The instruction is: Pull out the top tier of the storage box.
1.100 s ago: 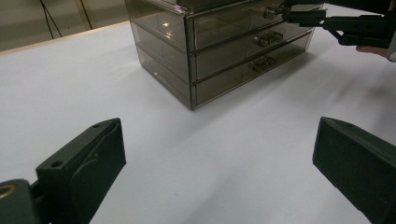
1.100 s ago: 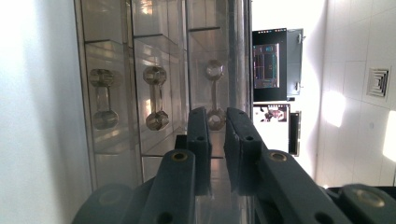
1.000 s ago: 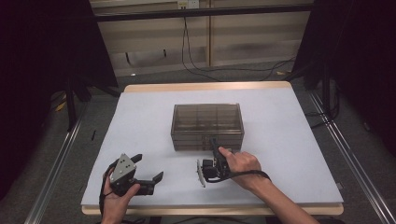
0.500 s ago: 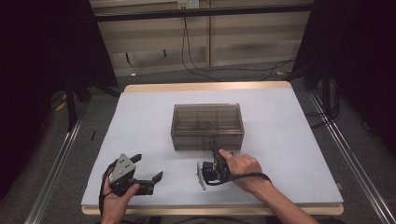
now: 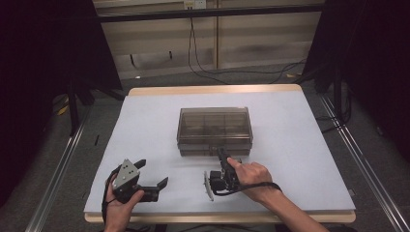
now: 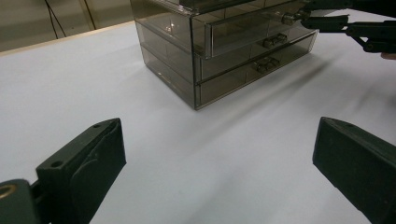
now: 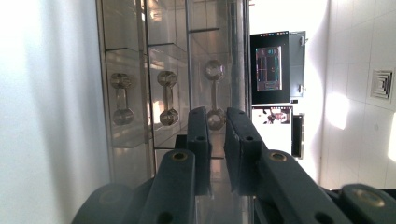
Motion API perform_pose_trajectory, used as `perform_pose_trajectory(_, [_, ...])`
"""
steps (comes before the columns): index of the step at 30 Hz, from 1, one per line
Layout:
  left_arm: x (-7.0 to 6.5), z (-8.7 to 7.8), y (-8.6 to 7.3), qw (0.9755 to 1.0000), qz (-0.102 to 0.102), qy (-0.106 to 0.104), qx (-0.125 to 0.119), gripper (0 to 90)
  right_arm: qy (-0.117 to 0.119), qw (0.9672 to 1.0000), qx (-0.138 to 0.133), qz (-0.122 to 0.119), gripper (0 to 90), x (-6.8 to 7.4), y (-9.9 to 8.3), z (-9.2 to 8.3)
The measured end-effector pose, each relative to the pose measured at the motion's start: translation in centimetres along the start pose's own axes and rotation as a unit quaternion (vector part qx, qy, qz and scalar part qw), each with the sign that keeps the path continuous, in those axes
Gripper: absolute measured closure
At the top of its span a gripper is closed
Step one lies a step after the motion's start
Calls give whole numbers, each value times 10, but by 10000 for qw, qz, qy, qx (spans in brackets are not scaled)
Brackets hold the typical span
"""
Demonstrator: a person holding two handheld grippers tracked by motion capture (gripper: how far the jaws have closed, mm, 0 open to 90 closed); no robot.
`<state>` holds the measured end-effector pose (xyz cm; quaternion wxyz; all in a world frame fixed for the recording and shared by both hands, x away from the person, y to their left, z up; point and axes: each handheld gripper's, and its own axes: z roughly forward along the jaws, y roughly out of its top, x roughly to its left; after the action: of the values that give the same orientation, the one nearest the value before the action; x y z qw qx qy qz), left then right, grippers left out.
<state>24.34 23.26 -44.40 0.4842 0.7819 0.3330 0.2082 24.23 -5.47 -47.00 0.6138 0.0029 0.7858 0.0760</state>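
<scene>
Smoky drawer box (image 5: 214, 130), right hand-held gripper (image 7: 216, 122) seemingly on handle (image 7: 214, 95)

The smoky transparent plastic drawer cabinet (image 6: 219, 46) is cut off at the left gripper view's top edge; its contents are too murky to tell.

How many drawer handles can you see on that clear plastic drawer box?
3, stacked one per drawer on the drawer box front: the bottom handle, the middle handle, and the top handle, which sits between the right gripper jaws. Other sides are hidden.
</scene>
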Motion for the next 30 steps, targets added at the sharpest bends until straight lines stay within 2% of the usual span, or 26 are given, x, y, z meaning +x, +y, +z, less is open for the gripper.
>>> perform_pose_trajectory(2, [0, 0, 0, 10000, 0, -6, -6, 25, -6, 10000, -40, -67, 814, -1, 0, 0])
perform_pose_trajectory(14, [-1, 1, 0, 10000, 9, 1, 6, 25, 12, 10000, -17, 1, 814, 1, 0, -4])
perform_pose_trajectory(18, [-1, 1, 0, 10000, 13, 3, 7, 24, 4, 10000, -59, -52, 812, 0, 1, -4])
perform_pose_trajectory(19, [-1, 0, 0, 10000, 10, 6, 10, 24, 27, 10000, -29, 3, 812, 0, 0, -4])
perform_pose_trajectory(23, [-1, 0, 0, 10000, 5, 11, 0, 24, 24, 10000, -77, -23, 812, -1, 0, -4])
perform_pose_trajectory(24, [-1, 0, 0, 10000, 19, 27, 18, 24, 46, 9999, -44, 90, 812, 0, -1, -5])
perform_pose_trajectory(27, [-1, 0, 0, 10000, 20, 24, 26, 24, 44, 9999, -109, 18, 810, -1, -1, -4])
perform_pose_trajectory(30, [-1, 0, 0, 10000, 29, 30, 23, 24, 165, 9995, -251, 96, 813, -4, -4, -7])
